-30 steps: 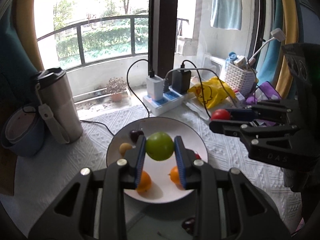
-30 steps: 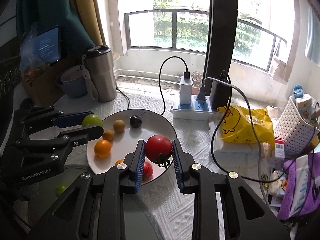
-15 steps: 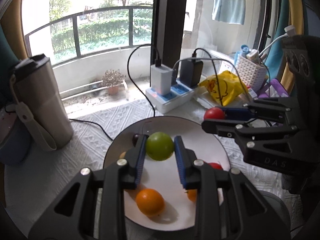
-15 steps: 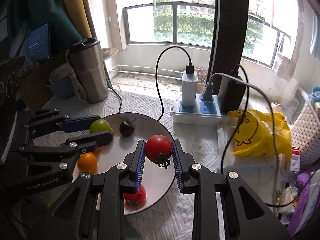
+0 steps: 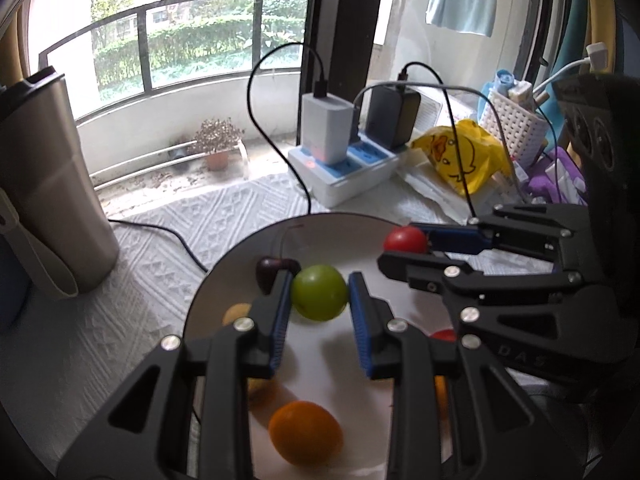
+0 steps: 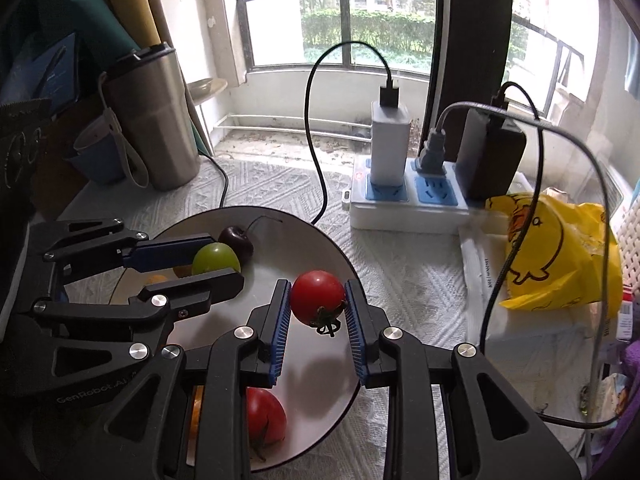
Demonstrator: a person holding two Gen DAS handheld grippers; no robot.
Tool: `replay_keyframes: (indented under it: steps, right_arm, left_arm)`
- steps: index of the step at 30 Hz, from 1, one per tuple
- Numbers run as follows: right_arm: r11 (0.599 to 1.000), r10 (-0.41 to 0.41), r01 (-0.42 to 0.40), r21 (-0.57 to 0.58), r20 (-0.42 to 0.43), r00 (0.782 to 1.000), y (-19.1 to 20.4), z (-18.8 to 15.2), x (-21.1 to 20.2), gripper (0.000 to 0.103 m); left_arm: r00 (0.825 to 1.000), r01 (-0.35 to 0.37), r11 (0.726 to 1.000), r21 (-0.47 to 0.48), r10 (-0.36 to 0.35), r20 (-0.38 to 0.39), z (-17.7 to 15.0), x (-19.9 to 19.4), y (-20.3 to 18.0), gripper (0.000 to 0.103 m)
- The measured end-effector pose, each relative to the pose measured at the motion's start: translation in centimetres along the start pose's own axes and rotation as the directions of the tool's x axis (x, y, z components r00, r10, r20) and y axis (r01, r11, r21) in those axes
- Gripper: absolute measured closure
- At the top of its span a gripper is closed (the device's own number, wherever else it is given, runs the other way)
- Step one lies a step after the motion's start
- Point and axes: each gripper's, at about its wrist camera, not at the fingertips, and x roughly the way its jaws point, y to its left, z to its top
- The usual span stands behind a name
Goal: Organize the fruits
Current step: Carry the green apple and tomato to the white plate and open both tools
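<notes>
The left tongs are clamped on a green fruit, their blue pads pressed against its two sides, and hold it above the white plate that sits on the patterned cloth covering the bench. The right tongs grip a red tomato in the same way, its green stalk hanging down, over the plate's right part. On the plate lie a dark cherry at the far rim, an orange fruit near the front rim, a second red tomato under the right tongs, and a smaller yellowish fruit, partly hidden. Toward the far left of the bench stands a steel tumbler; toward the far right are a power strip and a yellow bag.
</notes>
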Motion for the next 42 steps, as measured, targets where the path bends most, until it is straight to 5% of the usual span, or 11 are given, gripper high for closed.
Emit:
replay_keyframes:
  steps: [19,42]
  right_arm:
    - [1.000,0.011,-0.011,0.011,-0.013,1.000,0.3,-0.2,1.3,0.074]
    - [1.000,-0.006,0.005,0.019,0.053,0.999,1.3,0.3,-3.8,0.066]
  left_arm:
    - [0.998,0.002,1.000,-0.020,-0.004,-0.069,-0.4,0.8,0.1,0.072]
    - [1.000,-0.029,0.999,-0.027,0.029,-0.003,0.1,-4.9,-0.9,0.060]
